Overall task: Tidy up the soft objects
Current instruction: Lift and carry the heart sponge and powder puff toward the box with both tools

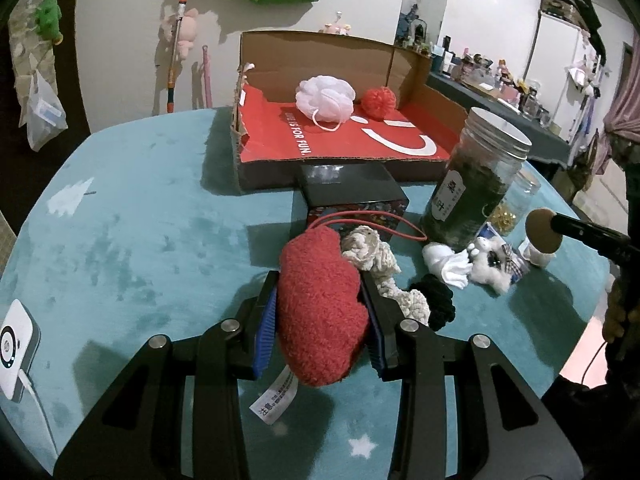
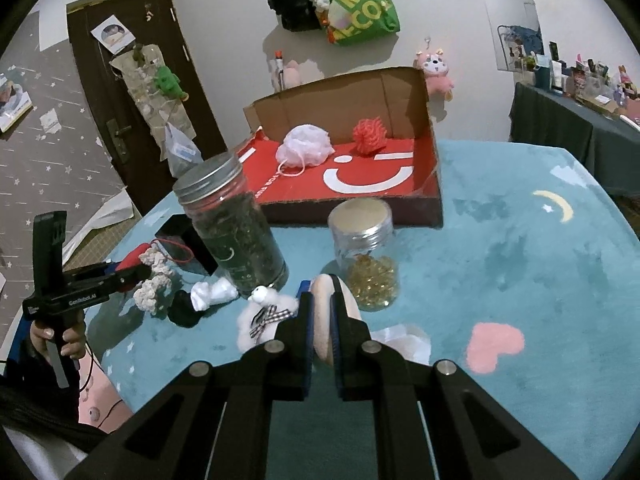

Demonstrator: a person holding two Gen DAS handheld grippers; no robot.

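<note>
My left gripper is shut on a red fuzzy plush with a white label, held just above the teal table. My right gripper is shut on a round beige powder puff; the puff also shows at the right of the left wrist view. An open cardboard box with a red floor holds a white bath pouf and a red pouf. Loose on the table lie a cream knitted piece, a black scrunchie, a white cloth and a small white plush.
A tall jar of dark leaves and a small jar of gold beads stand near the soft things. A black box sits before the cardboard box. A white device lies at the table's left edge.
</note>
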